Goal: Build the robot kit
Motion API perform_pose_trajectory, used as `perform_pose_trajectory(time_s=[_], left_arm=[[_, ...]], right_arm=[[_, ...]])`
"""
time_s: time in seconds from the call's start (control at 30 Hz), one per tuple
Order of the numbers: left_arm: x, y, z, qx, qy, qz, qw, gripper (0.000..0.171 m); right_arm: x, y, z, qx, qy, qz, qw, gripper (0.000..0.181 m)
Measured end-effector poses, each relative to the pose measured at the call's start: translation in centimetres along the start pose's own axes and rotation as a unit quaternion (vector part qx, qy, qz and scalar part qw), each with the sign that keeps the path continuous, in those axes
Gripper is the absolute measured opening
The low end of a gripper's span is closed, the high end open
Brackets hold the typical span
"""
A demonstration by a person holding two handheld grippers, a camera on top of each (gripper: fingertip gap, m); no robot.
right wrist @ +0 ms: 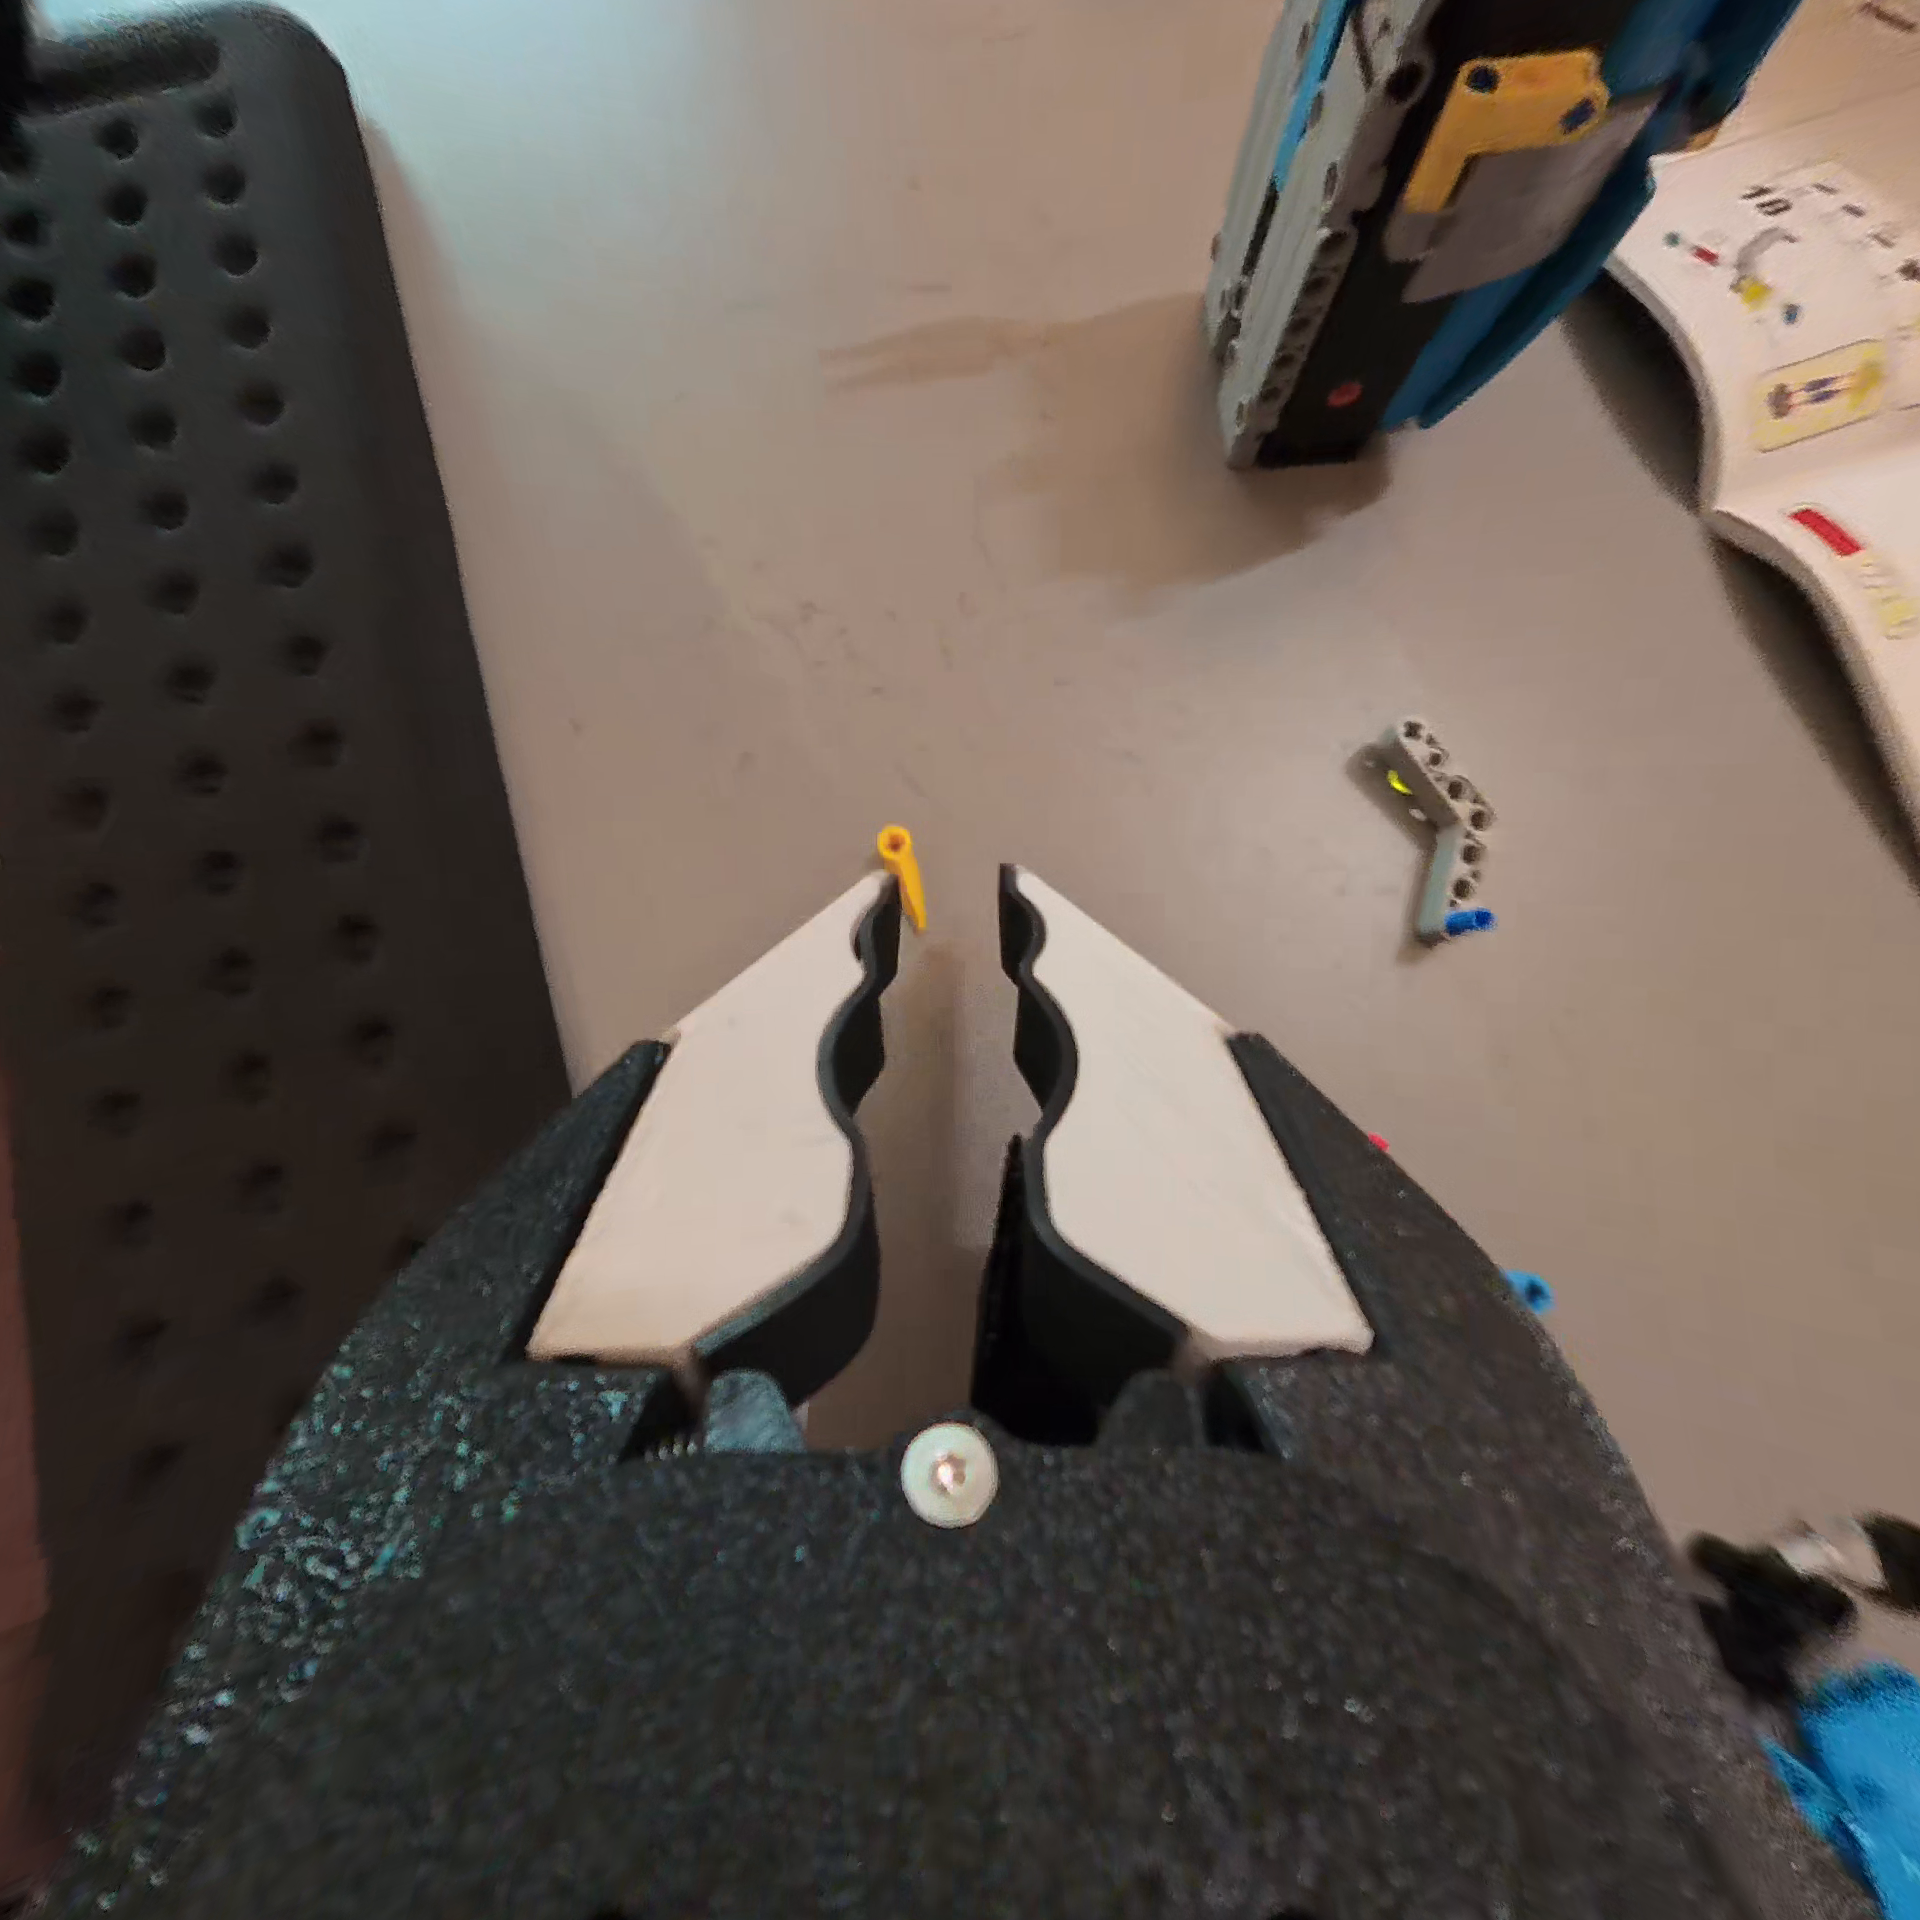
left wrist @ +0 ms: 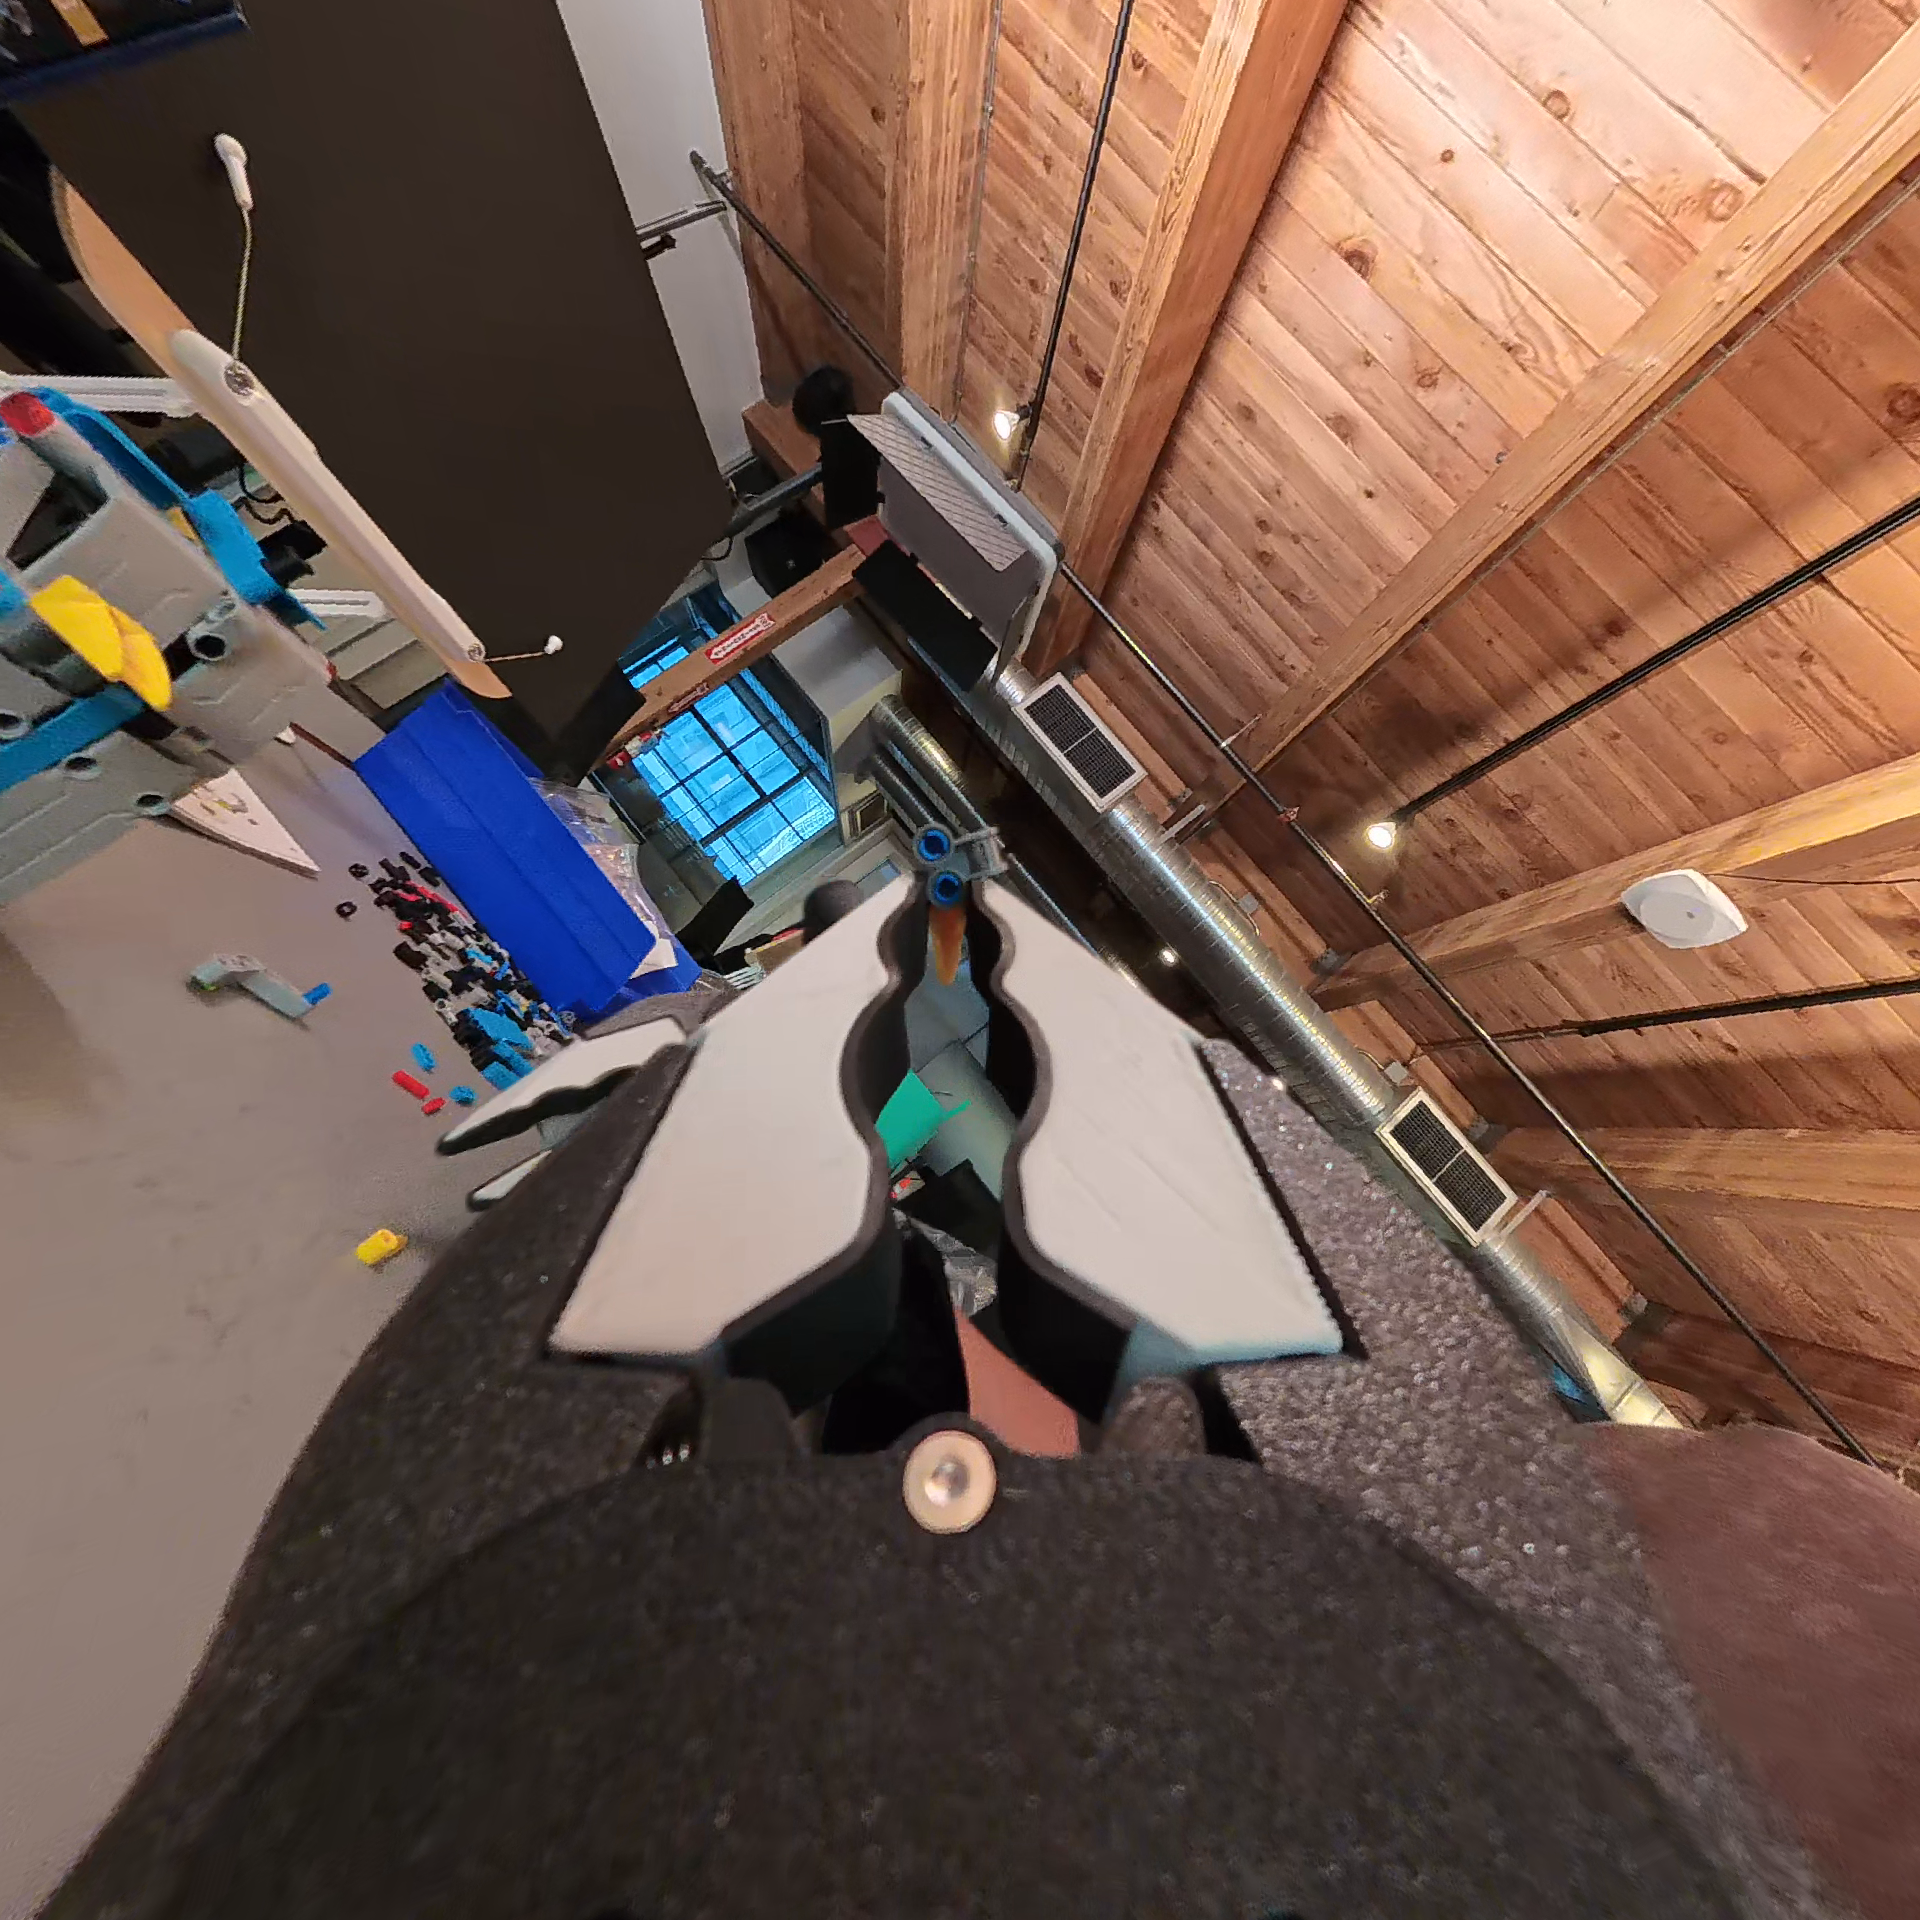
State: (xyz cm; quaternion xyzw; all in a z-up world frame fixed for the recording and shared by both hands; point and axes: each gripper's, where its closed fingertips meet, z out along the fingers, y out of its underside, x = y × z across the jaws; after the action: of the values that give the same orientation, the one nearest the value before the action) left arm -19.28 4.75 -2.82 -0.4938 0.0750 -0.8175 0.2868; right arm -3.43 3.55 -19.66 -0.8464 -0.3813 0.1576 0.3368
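Your half-built grey and blue model (right wrist: pixel 1392 208) stands upright on the table (right wrist: pixel 831 520), an open instruction booklet (right wrist: pixel 1808 436) beside it. Your left gripper (left wrist: pixel 948 902), raised and tilted toward the ceiling, is clamped on a small grey piece with blue pins (left wrist: pixel 943 868). Your right gripper (right wrist: pixel 948 899) hovers low, jaws apart, a yellow pin (right wrist: pixel 902 871) at its left fingertip; whether they touch is unclear

Matt tabletop (right wrist: pixel 1039 520); rough wooden ceiling (left wrist: pixel 1455 416); plastic bricks (left wrist: pixel 488 997).

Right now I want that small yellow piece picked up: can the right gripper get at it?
Probably yes: the right gripper is open and the small yellow piece lies on bare table at its left fingertip, slightly off-centre.
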Motion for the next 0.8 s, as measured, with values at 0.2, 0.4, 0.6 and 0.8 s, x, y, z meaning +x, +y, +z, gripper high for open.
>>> perform_pose_trajectory(time_s=[0.2,0.4,0.6,0.8], left_arm=[[-0.3,0.8,0.2,-0.016,-0.003,0.006,1.000,0.006],[-0.4,0.8,0.1,-0.016,-0.003,0.003,1.000,0.006],[-0.4,0.8,0.1,-0.022,0.003,0.002,1.000,0.006],[4.3,1.1,0.2,-0.040,0.145,-0.050,0.987,0.006]], right_arm=[[-0.9,0.8,1.5,-0.041,0.015,-0.037,0.998,0.018],[-1.3,0.4,2.4,-0.044,-0.010,-0.036,0.998,0.017],[-1.0,0.3,2.7,-0.055,-0.018,-0.031,0.998,0.007],[-4.9,-9.3,-2.2,0.118,-0.004,-0.058,0.991,0.007]])
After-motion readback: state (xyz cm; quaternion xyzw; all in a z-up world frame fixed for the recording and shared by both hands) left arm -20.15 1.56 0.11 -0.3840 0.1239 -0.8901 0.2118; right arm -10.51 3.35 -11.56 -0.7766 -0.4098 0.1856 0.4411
